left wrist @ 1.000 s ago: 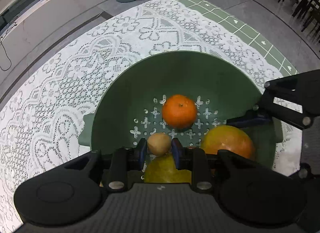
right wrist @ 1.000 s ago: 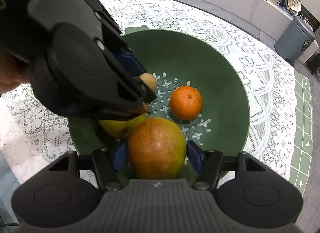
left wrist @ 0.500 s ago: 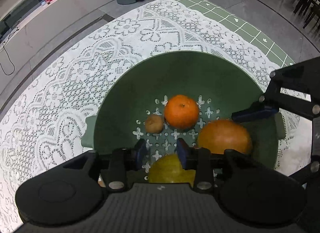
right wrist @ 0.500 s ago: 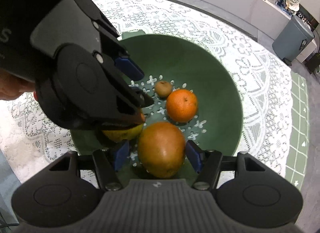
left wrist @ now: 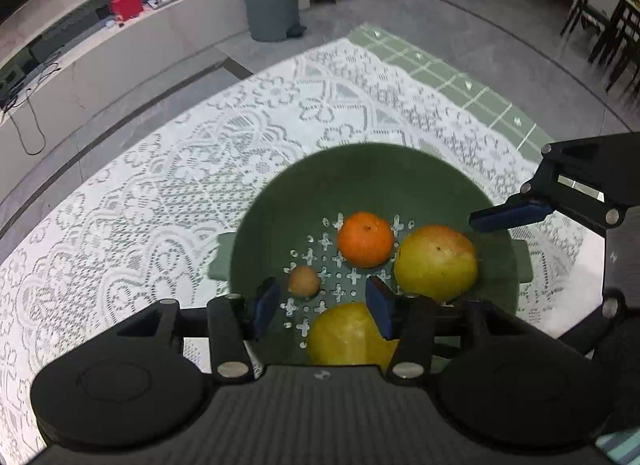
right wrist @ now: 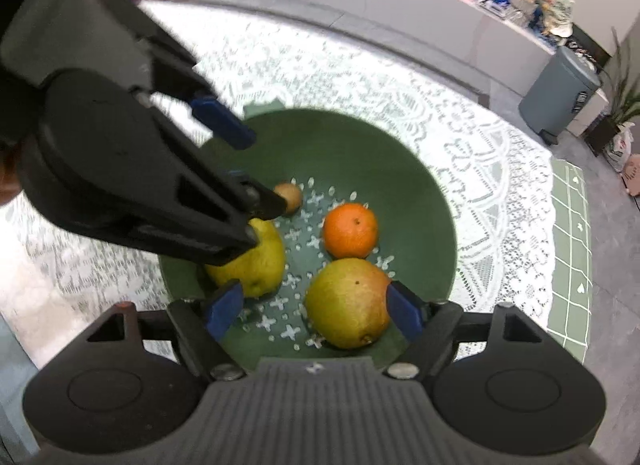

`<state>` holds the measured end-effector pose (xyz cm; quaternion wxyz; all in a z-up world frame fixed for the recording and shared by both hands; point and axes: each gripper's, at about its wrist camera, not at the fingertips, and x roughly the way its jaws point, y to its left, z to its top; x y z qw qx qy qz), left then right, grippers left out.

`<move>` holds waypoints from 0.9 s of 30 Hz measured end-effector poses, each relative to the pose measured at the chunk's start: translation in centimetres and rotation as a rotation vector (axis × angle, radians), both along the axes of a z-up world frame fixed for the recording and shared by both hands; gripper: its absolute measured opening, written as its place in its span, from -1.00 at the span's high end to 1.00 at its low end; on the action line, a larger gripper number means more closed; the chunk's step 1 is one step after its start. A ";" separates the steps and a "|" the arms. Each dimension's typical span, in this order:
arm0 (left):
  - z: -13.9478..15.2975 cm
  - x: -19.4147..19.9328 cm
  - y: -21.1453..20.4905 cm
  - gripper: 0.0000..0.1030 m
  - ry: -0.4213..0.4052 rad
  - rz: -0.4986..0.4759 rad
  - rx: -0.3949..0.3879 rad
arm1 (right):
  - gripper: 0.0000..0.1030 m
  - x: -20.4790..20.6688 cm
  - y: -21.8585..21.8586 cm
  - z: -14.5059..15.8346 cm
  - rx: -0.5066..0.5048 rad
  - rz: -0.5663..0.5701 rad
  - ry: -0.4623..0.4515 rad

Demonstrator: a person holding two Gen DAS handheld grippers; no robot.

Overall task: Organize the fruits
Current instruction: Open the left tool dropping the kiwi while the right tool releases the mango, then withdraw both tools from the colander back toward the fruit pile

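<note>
A green perforated bowl [left wrist: 380,177] [right wrist: 400,153] holds an orange [left wrist: 365,240] [right wrist: 350,230], a small brown fruit [left wrist: 304,281] [right wrist: 290,195], a yellow fruit [left wrist: 346,335] [right wrist: 256,261] and a yellow-red mango [left wrist: 436,263] [right wrist: 346,303]. My left gripper [left wrist: 322,307] hangs over the bowl's near side, its jaws opening with nothing gripped. The brown fruit lies loose just beyond them. My right gripper [right wrist: 314,309] is opening too. The mango rests on the bowl floor between its jaws, close to the right pad [right wrist: 404,311] and well clear of the left one.
The bowl stands on a white lace cloth [left wrist: 160,201] over a green checked mat [left wrist: 480,93]. Beyond the table are a grey bin [left wrist: 272,1], a long white ledge [left wrist: 100,57] with a red box, and dark chairs [left wrist: 600,25].
The left gripper let go of the small brown fruit, which now lies in the bowl, then opened and rose. The right gripper's jaws spread away from the mango and it lifted slightly.
</note>
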<state>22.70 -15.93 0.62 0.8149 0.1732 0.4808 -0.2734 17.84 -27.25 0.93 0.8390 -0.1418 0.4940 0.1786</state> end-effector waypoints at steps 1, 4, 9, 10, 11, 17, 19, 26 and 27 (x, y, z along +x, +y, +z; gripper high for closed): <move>0.3 -0.3 0.3 -0.15 -0.009 0.008 -0.009 | -0.50 -0.3 -0.1 0.3 0.012 -0.012 -0.013; 1.2 -1.1 1.5 -0.15 -0.037 0.038 -0.036 | -0.62 -1.3 0.0 1.3 0.048 -0.044 -0.060; 2.9 -3.0 3.8 -0.15 -0.075 0.072 -0.094 | -0.62 -2.7 0.6 1.7 0.126 -0.079 -0.095; 3.3 -3.5 4.4 -0.15 -0.087 0.082 -0.104 | -0.65 -3.1 0.8 1.8 0.139 -0.088 -0.110; 3.5 -4.0 5.0 -0.15 -0.097 0.091 -0.113 | -0.73 -3.6 1.0 1.9 0.153 -0.098 -0.125; 4.2 -6.7 8.8 -0.15 -0.146 0.156 -0.143 | -0.77 -5.5 2.3 1.5 0.201 -0.163 -0.193; 4.2 -7.7 10.0 -0.15 -0.167 0.181 -0.143 | -0.77 -6.2 2.6 1.6 0.241 -0.192 -0.212; 3.6 -10.9 13.7 -0.15 -0.213 0.254 -0.138 | -0.77 -9.1 4.9 1.8 0.279 -0.256 -0.343; 3.5 -11.3 14.2 -0.15 -0.215 0.267 -0.143 | -0.77 -9.5 5.4 1.7 0.279 -0.255 -0.361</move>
